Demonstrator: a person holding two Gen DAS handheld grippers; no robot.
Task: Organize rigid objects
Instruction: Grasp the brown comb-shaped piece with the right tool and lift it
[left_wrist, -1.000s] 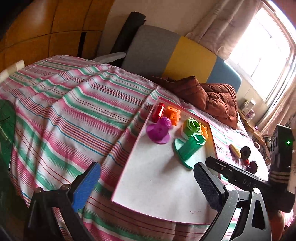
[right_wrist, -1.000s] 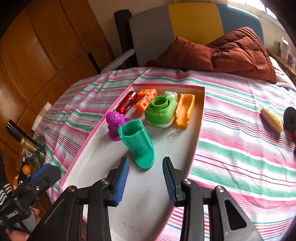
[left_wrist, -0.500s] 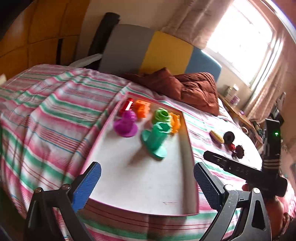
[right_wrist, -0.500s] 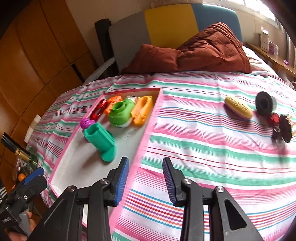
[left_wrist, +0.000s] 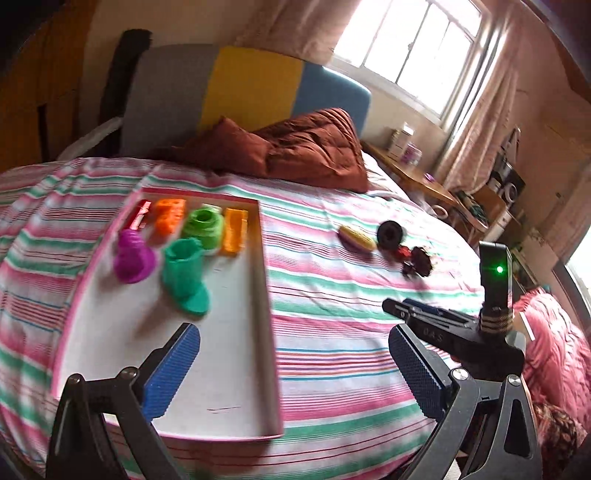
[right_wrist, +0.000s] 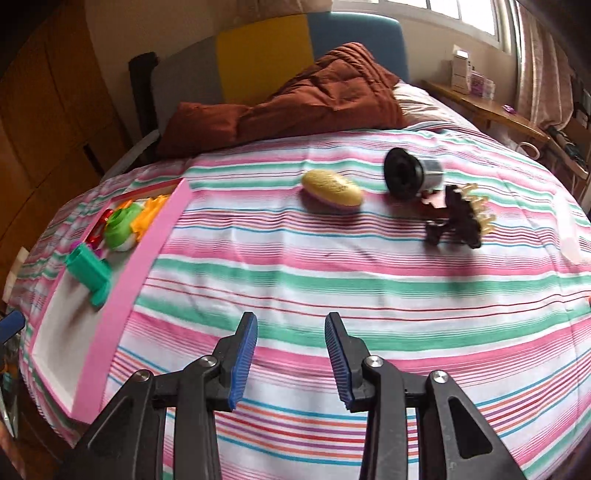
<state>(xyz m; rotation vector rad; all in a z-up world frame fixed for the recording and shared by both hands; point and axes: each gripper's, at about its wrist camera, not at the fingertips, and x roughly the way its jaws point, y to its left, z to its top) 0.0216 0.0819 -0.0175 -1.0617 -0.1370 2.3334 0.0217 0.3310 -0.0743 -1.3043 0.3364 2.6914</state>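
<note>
Above striped bedspread (right_wrist: 332, 280), right hand-held gripper (right_wrist: 291, 363) empty, ribbed pads apart, left hand-held gripper (left_wrist: 295, 373) wide, oval, perhaps bristly brush (right_wrist: 331, 187).

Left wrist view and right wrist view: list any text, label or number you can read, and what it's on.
"DAS": pale letters, blurred so uncertain, on the right gripper body in the left wrist view.
Boxes on the window shelf: labels too small to read.
Tray, toys and striped bedspread: no text.

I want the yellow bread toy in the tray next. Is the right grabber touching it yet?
Apart. In the right wrist view, the right grabber hangs open with a wide stretch of striped blanket between its fingertips and the yellow bread toy.
</note>
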